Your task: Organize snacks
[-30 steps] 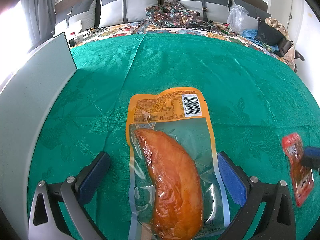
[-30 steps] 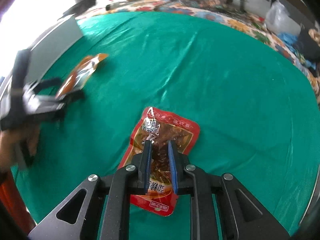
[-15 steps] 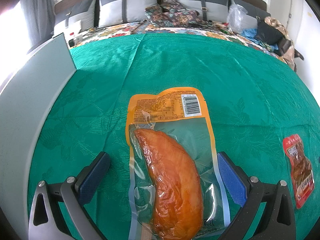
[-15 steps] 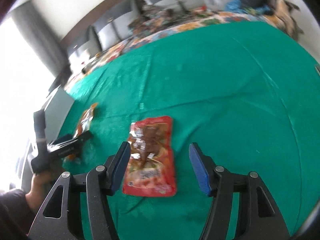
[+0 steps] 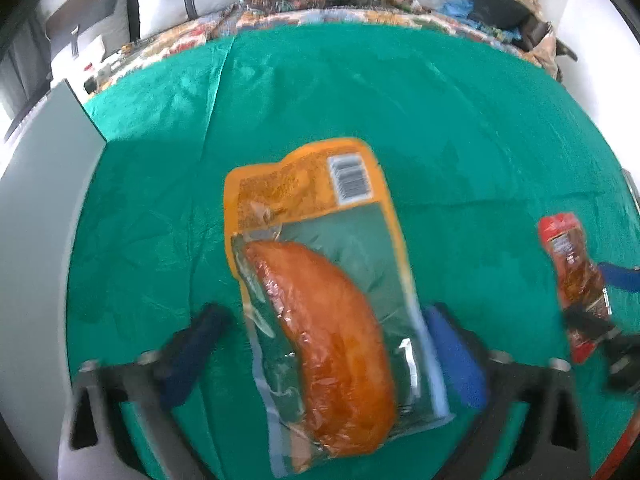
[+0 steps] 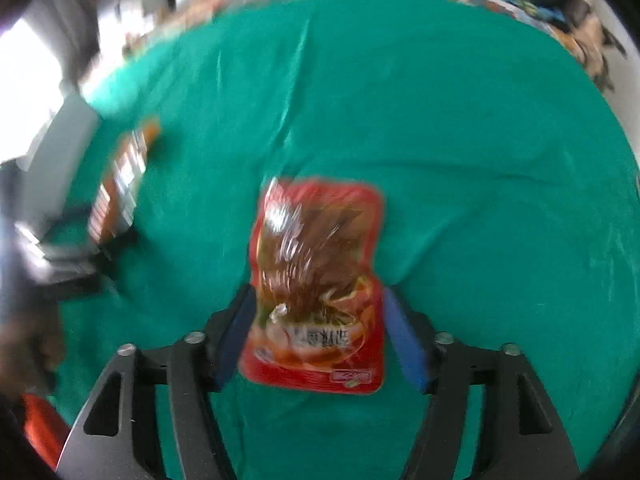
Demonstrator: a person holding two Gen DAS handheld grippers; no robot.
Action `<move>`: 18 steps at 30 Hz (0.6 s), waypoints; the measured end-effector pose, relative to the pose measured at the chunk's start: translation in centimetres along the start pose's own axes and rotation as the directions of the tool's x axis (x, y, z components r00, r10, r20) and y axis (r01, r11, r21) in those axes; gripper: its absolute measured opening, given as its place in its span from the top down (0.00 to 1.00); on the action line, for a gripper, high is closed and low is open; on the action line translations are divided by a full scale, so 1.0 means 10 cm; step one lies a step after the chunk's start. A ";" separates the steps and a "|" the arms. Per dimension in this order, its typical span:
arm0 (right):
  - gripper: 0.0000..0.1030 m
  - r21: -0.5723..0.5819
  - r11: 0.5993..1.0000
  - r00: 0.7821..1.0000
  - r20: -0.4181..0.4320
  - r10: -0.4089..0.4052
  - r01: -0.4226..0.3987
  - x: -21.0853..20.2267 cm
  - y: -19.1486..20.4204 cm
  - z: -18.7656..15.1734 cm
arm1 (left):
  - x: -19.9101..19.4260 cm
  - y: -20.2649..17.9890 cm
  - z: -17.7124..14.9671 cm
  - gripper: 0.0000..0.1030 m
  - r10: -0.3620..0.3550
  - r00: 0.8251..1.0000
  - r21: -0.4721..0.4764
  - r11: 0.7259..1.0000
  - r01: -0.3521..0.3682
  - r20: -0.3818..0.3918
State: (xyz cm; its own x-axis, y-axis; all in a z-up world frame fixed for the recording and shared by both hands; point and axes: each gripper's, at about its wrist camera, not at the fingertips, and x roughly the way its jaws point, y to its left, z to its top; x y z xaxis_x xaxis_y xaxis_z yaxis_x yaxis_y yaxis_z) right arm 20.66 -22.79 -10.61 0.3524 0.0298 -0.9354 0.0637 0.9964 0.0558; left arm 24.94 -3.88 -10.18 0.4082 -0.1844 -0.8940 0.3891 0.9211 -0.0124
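Green cloth covers the bed, and both snack packs lie flat on it. An orange-edged pouch with a clear window and a long glazed piece of meat inside lies between the fingers of the left tool. Its barcode end points away toward the pillows. The left tool's jaws are closing around the pouch; the blue pad on the right sits just beside the pouch's edge, while the pad on the left is apart from it, so nothing is gripped.

From the right wrist, a red pouch of brown snack lies between the fingers of the right tool. That tool's jaws are opening, and both blue pads stand just beside the pouch's sides; the blur leaves it unclear whether either one touches. The red pouch lies well to the right of the orange-edged one. A grey panel stands along the bed's left edge.
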 end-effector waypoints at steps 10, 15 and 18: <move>0.84 0.125 0.982 0.990 0.049 0.135 -0.140 -0.30 -0.42 -0.12 | -0.50 0.09 -0.33 0.48 -0.085 0.994 -0.036 0.996 0.087 0.071; 0.95 0.177 0.949 0.963 0.119 0.241 -0.259 -0.63 -0.60 -0.25 | -0.78 0.25 -0.58 0.50 -0.139 0.983 -0.135 0.979 0.155 0.117; 0.96 0.204 0.924 0.944 0.139 0.300 -0.323 -0.70 -0.61 -0.32 | -0.97 0.25 -0.74 0.51 -0.152 0.977 -0.151 0.973 0.174 0.147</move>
State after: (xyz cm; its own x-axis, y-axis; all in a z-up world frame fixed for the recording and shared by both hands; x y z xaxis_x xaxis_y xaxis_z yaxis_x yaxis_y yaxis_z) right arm 14.81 -28.86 -5.49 0.4812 0.3159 -0.8177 0.1353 0.8949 0.4253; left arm 15.79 2.74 -4.88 0.4615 -0.3702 -0.8062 0.3249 0.9161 -0.2347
